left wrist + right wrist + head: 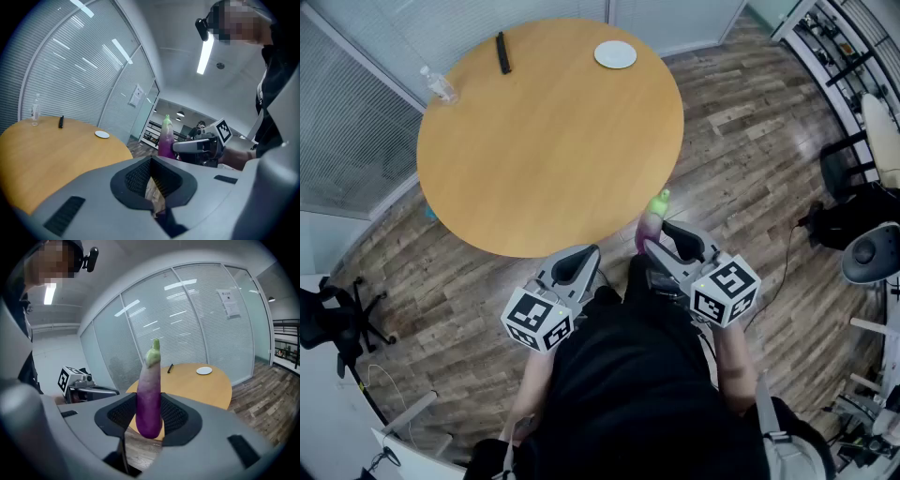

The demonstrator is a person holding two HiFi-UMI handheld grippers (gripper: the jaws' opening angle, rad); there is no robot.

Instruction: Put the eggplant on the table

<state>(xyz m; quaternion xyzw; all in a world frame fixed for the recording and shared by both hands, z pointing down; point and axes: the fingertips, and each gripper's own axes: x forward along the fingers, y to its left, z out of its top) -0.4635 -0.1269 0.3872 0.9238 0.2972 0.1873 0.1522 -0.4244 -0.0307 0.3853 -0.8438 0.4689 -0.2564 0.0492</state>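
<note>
Currently right gripper clamped on the eggplant, upright, stem up, just off the round table's 5 o'clock edge. Left gripper closed, empty, near 6 o'clock edge.

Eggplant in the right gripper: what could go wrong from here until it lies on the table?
1. The right gripper holds the eggplant upright by its lower part only; it may tilt or slip out.
2. It seems over the floor, beside the edge of the table; released now, it would likely fall.
3. Set down upright on its round end, it could topple and roll.
</note>
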